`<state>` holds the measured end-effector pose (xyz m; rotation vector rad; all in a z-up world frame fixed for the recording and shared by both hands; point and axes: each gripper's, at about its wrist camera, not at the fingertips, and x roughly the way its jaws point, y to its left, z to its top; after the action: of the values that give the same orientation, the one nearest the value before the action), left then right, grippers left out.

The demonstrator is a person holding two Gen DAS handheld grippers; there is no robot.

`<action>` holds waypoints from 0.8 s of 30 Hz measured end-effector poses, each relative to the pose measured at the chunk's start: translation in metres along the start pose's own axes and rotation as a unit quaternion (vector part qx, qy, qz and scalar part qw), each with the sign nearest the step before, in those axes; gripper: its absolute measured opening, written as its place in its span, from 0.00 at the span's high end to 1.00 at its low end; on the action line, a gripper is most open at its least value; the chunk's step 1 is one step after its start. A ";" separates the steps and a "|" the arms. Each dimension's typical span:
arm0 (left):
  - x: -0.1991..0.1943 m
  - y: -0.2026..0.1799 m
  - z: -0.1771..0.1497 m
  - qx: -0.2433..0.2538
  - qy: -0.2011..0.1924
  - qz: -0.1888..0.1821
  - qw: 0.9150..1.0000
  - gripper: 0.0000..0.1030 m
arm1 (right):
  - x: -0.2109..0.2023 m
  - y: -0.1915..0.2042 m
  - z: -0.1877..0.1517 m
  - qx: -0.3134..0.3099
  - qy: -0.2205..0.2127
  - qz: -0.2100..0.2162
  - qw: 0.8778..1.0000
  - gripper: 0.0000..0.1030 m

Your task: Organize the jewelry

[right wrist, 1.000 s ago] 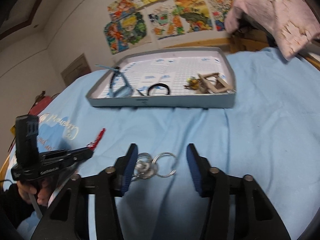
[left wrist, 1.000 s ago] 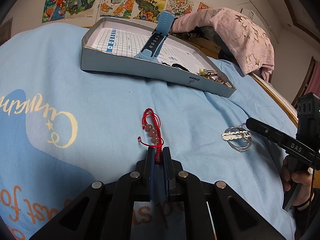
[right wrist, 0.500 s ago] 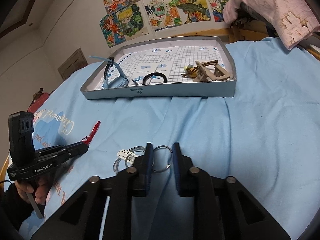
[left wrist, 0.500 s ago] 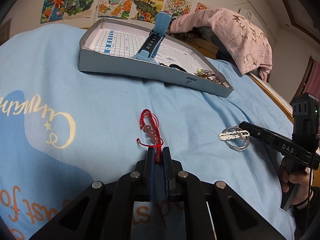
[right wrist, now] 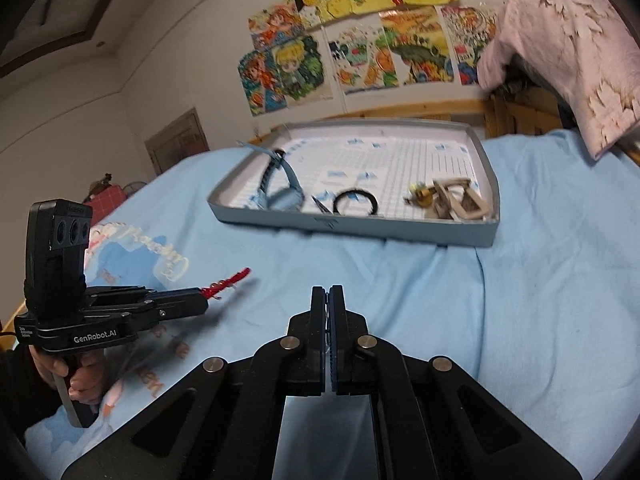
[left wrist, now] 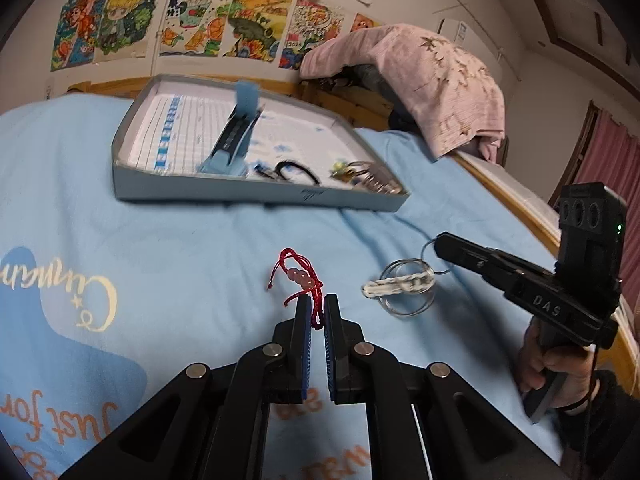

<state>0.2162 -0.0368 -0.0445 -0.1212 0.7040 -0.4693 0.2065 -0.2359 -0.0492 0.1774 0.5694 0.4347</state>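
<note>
Motion-blurred items in the tray (left wrist: 256,196); right gripper (right wrist: 328,292) hides its silver rings (left wrist: 408,286).

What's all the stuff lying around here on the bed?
shallow grey cardboard tray: one, on the sheet, far side
light blue wristwatch: one, in tray
black elastic hair loop: one, in tray
beige hair claw clip: one, tray corner
red braided cord bracelet: one, pink beads, pinched by left tool
silver wire rings with white charm: one bunch, held by right tool
light blue printed bedsheet: one
pink floral blanket: one, headboard
cartoon posters: several, wall
hands: two, one per tool
</note>
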 end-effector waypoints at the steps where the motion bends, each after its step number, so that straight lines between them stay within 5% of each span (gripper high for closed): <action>1: -0.002 -0.003 0.002 0.001 -0.002 -0.001 1.000 0.94 | -0.003 0.001 0.002 0.001 -0.005 0.002 1.000 0.98; 15: 0.006 -0.024 0.056 0.010 -0.031 -0.002 0.999 0.94 | -0.029 0.006 0.043 -0.013 -0.064 -0.002 0.998 0.98; 24: 0.081 0.002 0.102 -0.024 -0.029 0.003 0.999 0.94 | 0.045 -0.033 0.094 0.019 -0.069 -0.008 0.997 0.98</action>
<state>0.3366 -0.0769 -0.0157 -0.1782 0.6593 -0.4420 0.3044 -0.2489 -0.0024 0.2364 0.4428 0.3922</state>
